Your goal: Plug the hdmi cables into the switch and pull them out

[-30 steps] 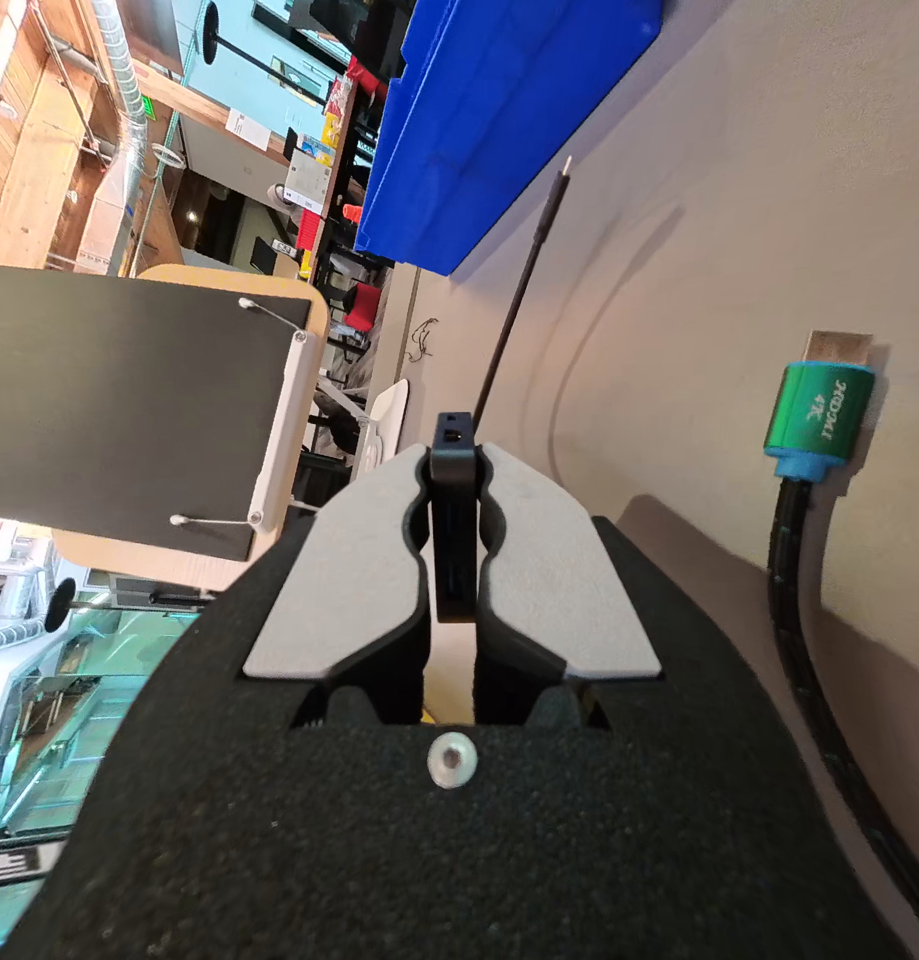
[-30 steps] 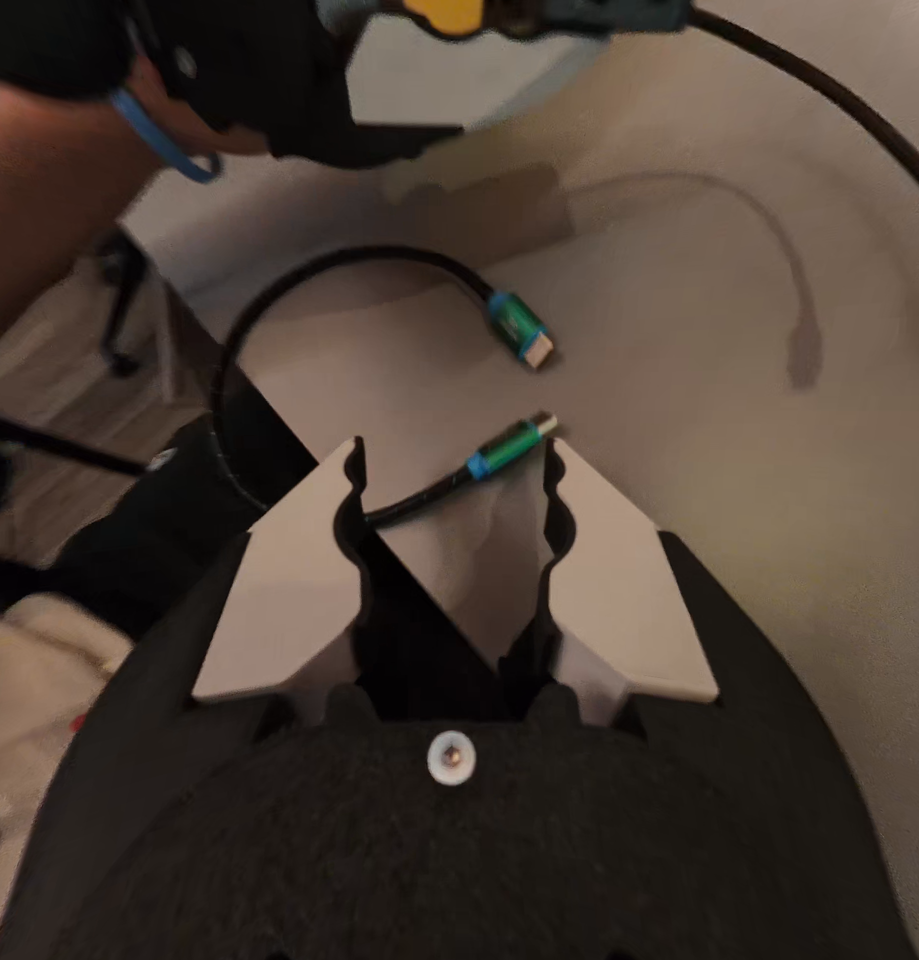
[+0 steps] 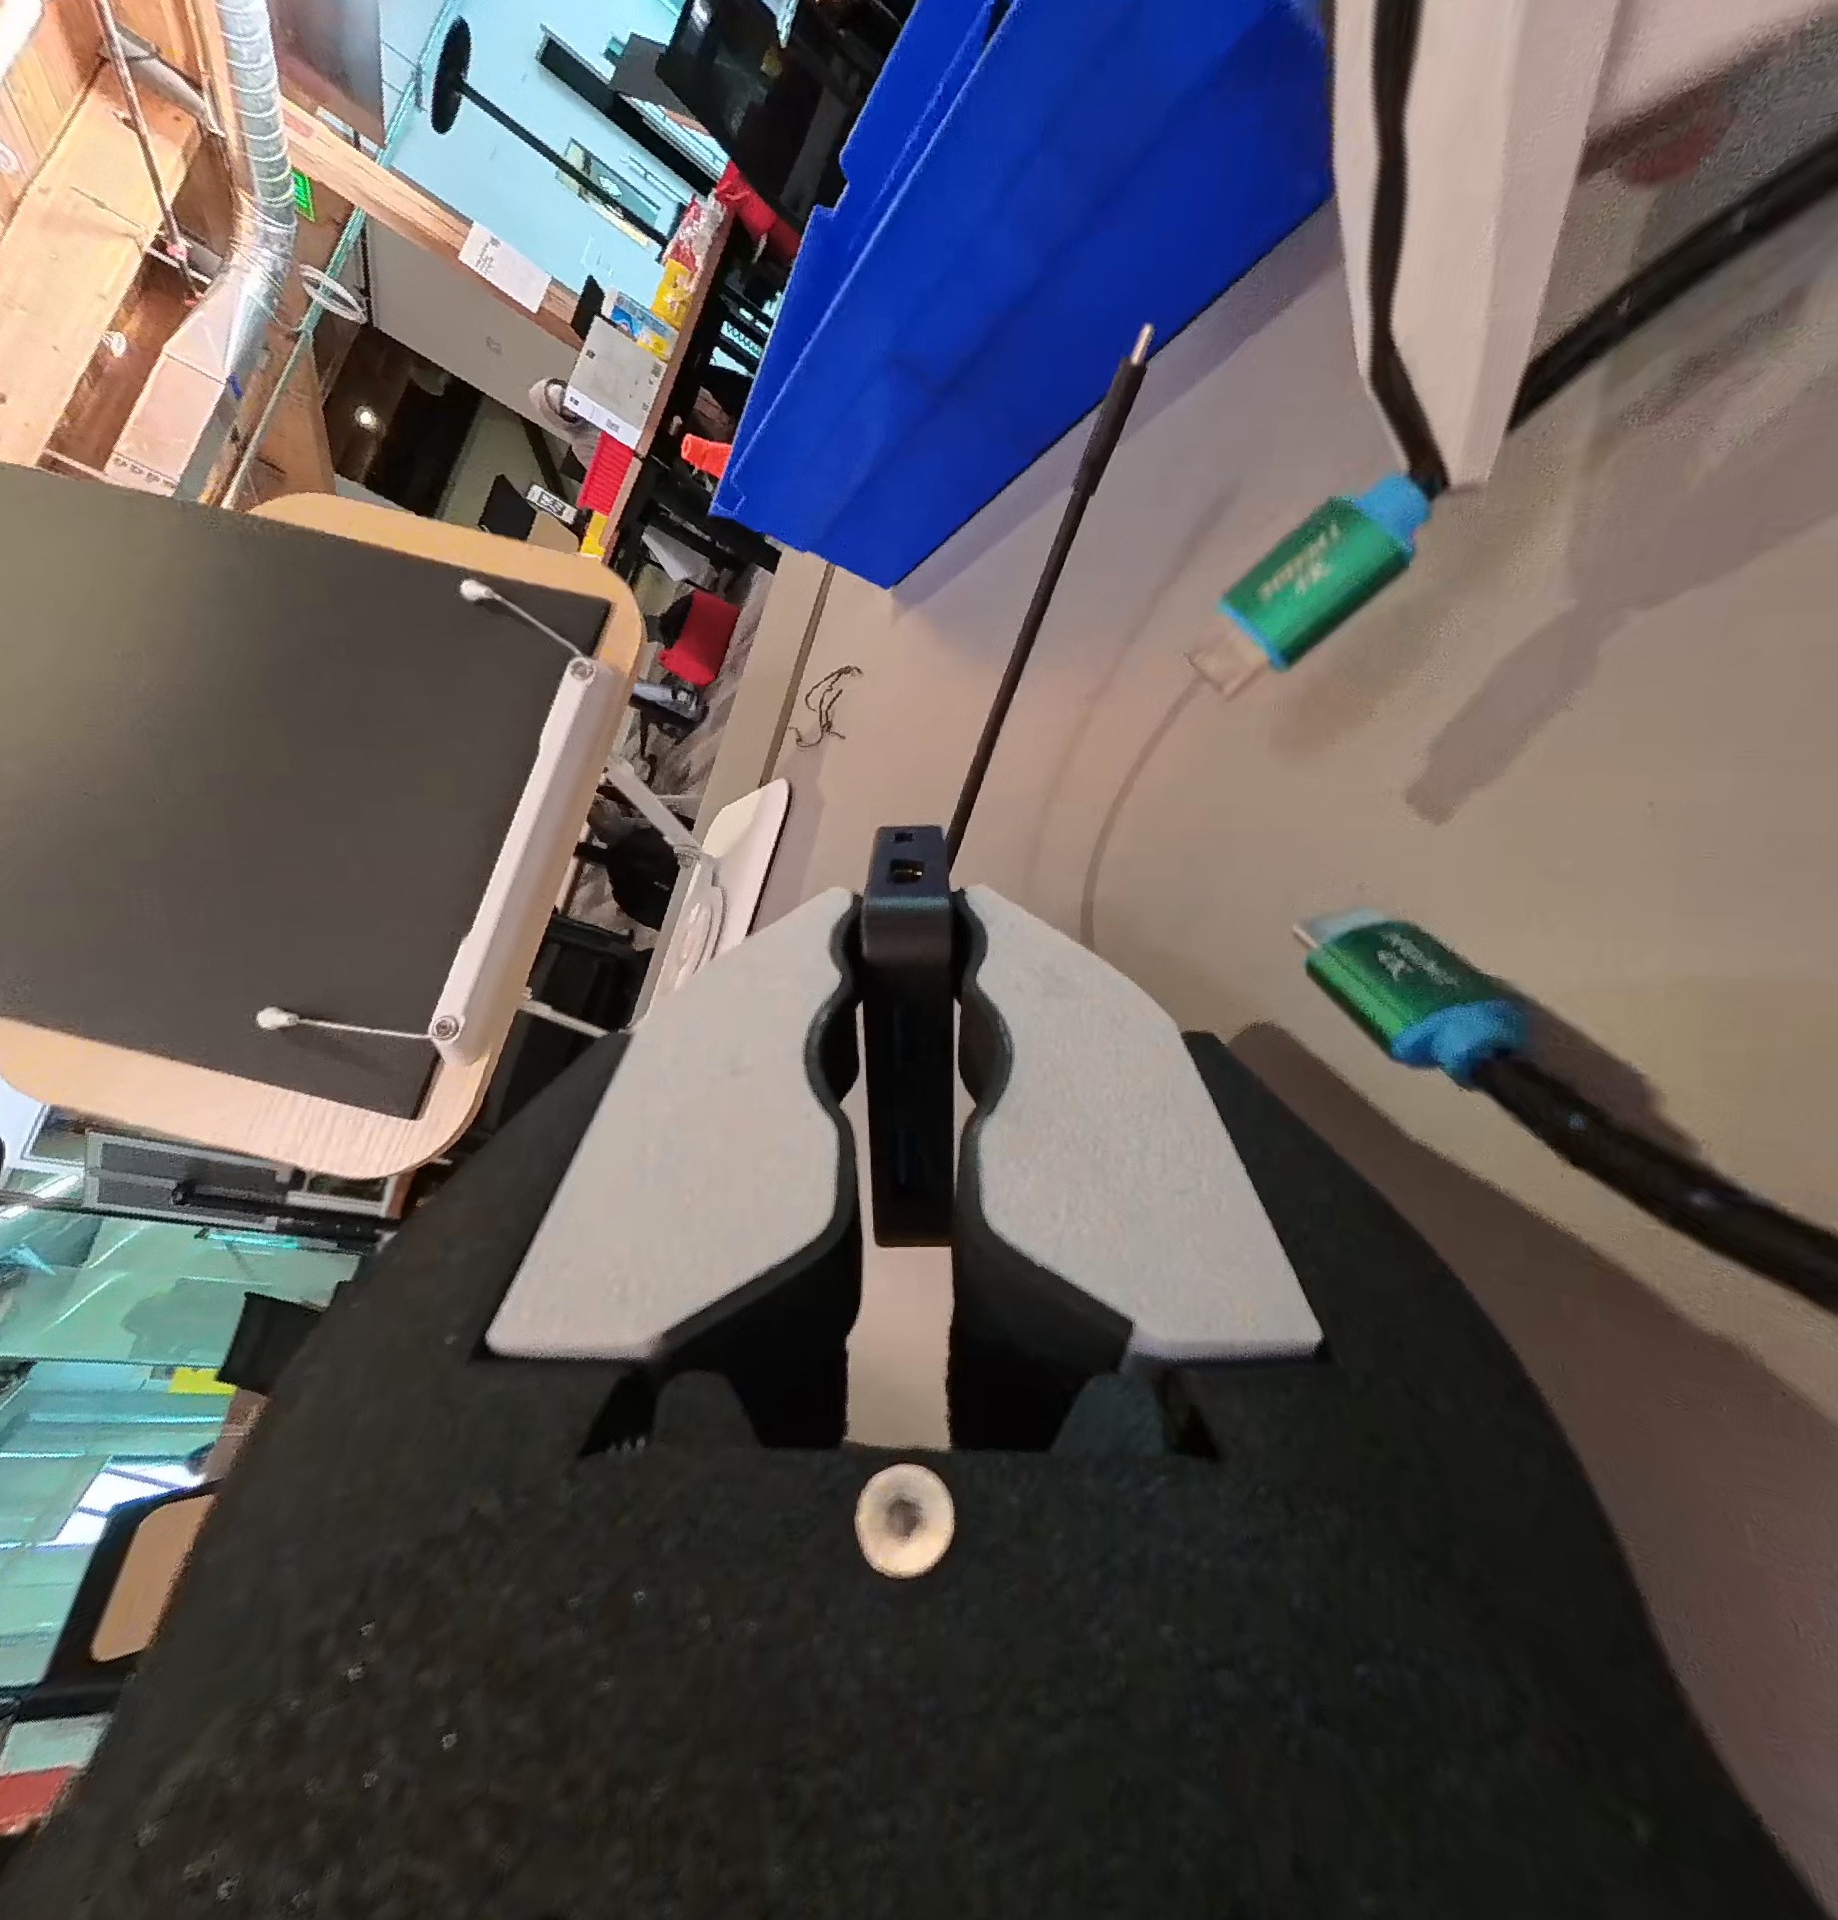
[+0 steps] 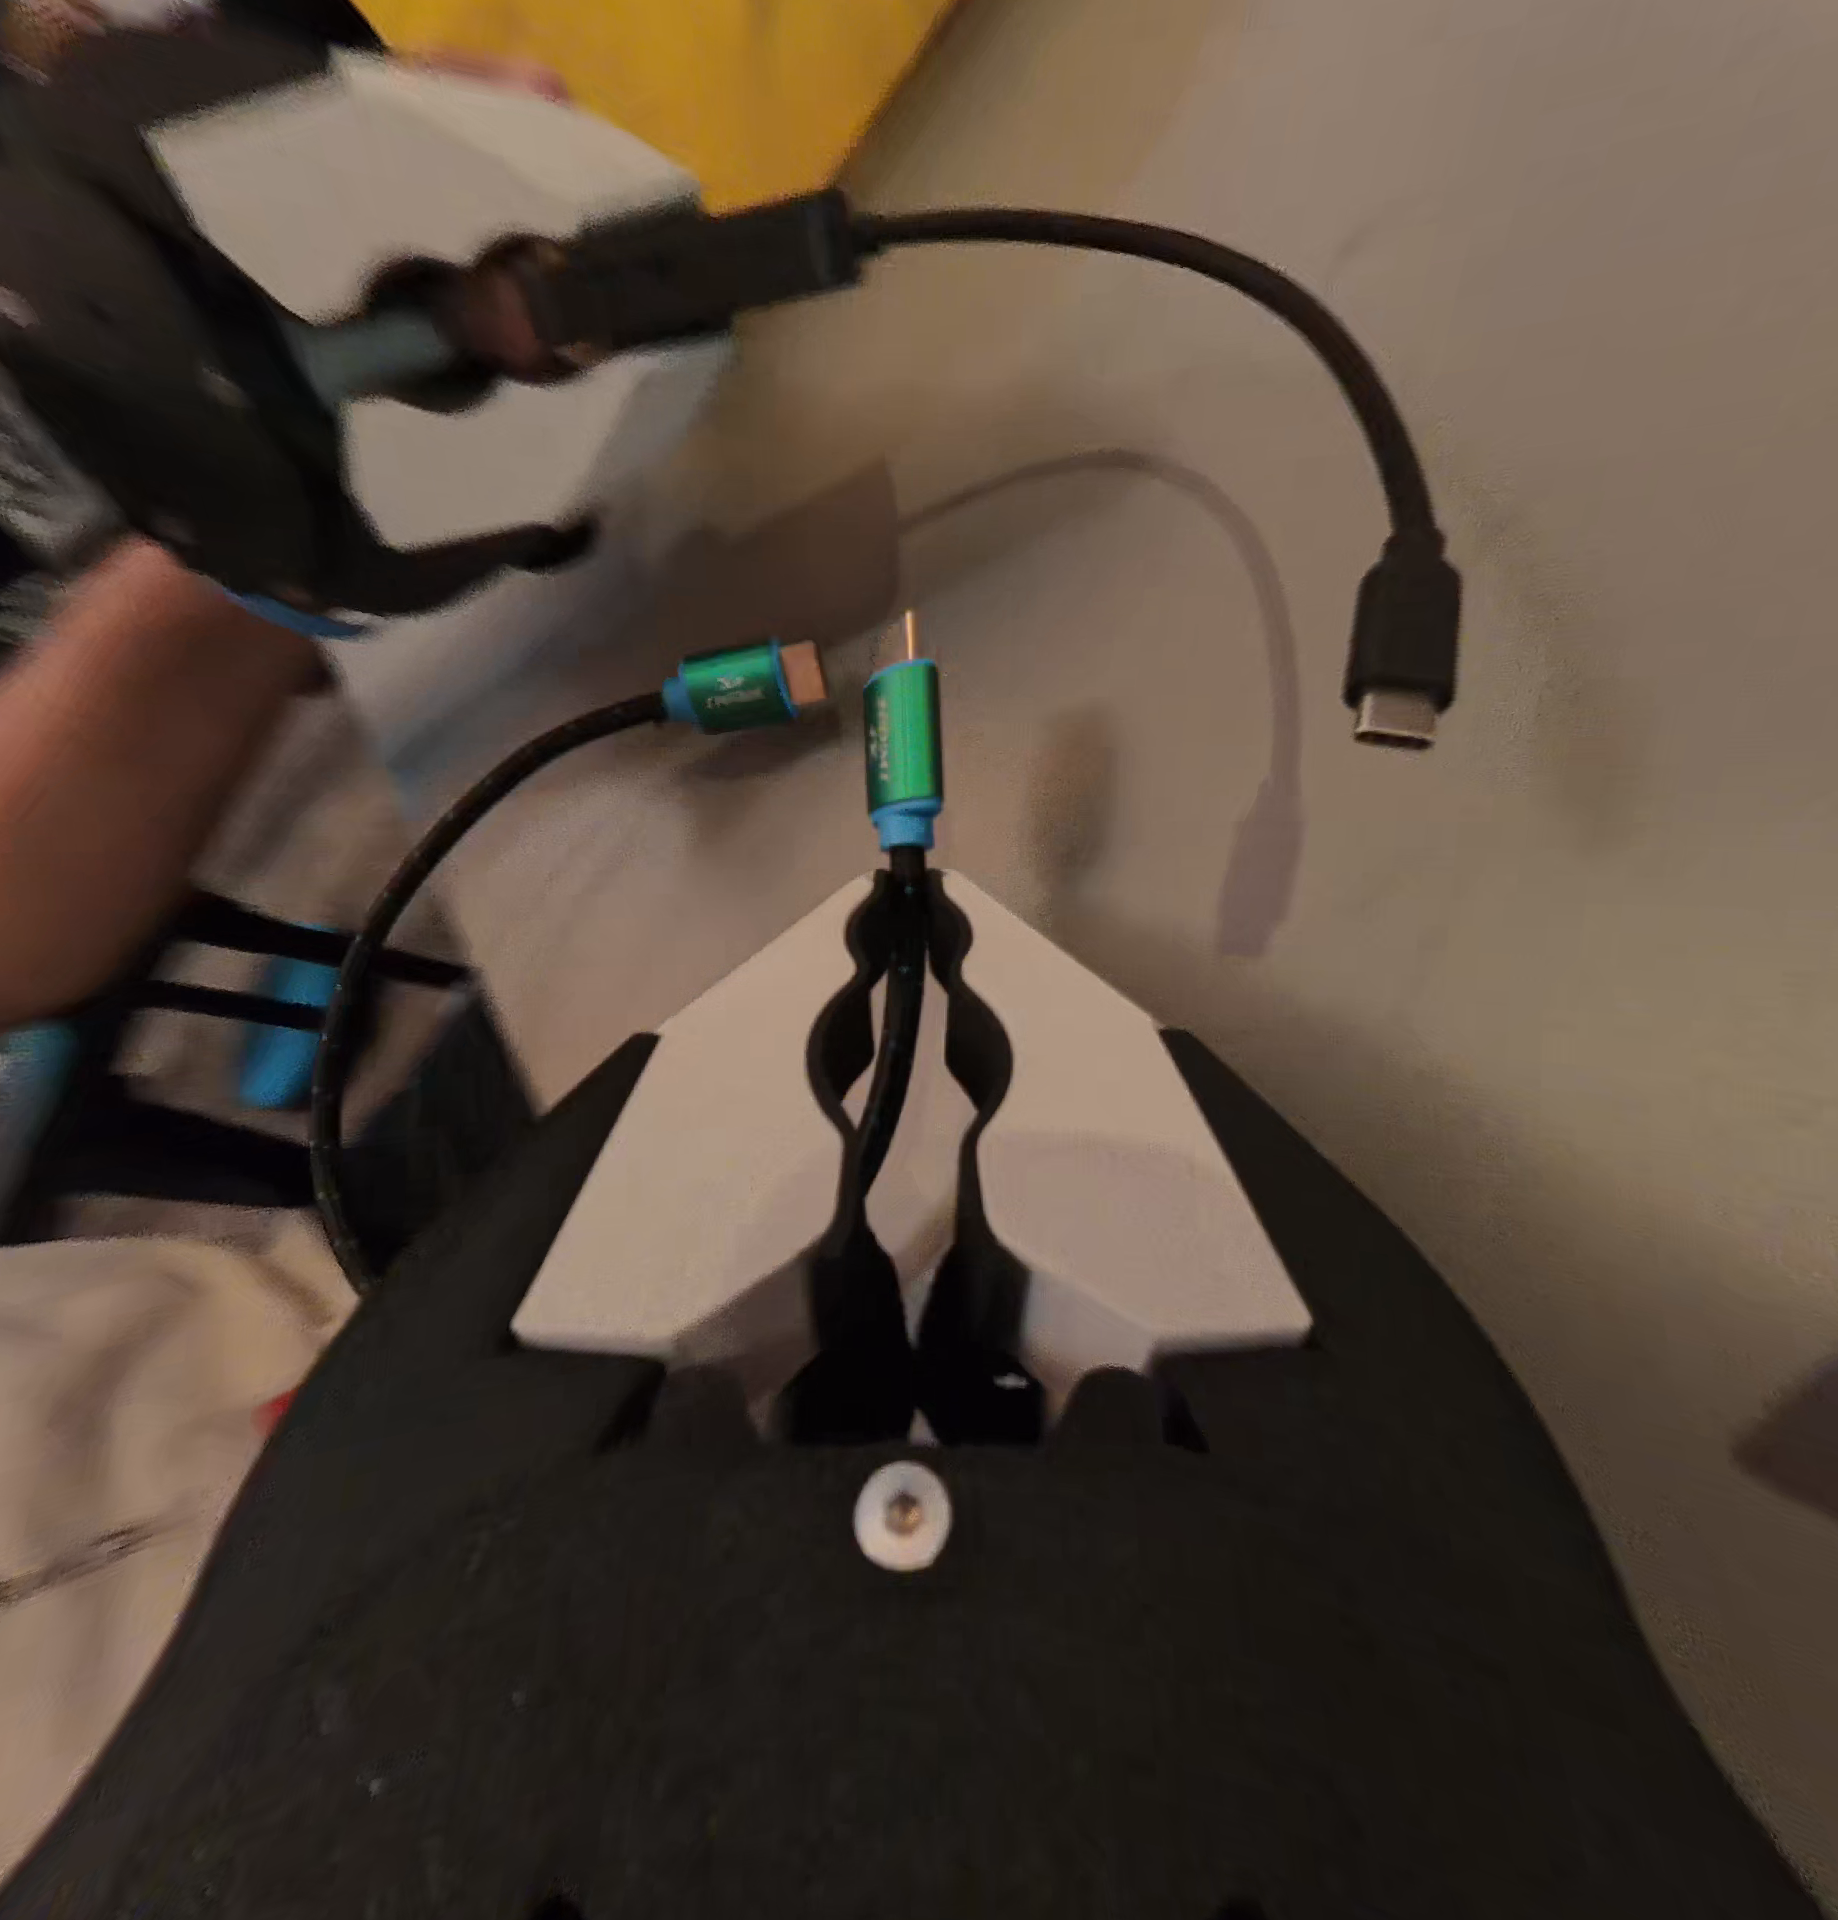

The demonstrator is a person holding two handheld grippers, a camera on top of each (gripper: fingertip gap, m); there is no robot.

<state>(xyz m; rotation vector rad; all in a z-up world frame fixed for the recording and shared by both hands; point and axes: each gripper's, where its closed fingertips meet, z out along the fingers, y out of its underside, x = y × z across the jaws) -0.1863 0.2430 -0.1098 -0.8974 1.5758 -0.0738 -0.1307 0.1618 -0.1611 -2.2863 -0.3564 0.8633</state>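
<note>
Pinching: left gripper [image 3: 907, 914] jaws on one black switch [image 3: 907, 997]; right gripper [image 4: 902, 883] jaws on one of two green HDMI cables [image 4: 899, 753].

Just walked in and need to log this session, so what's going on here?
A person works two handheld claws over a beige table. The left claw is shut on the small black switch, whose short black pigtail cable dangles free. The right claw is shut on the cord just behind one green HDMI plug, lifted and not yet in the switch. The second green HDMI plug lies on the table, untouched.
</note>
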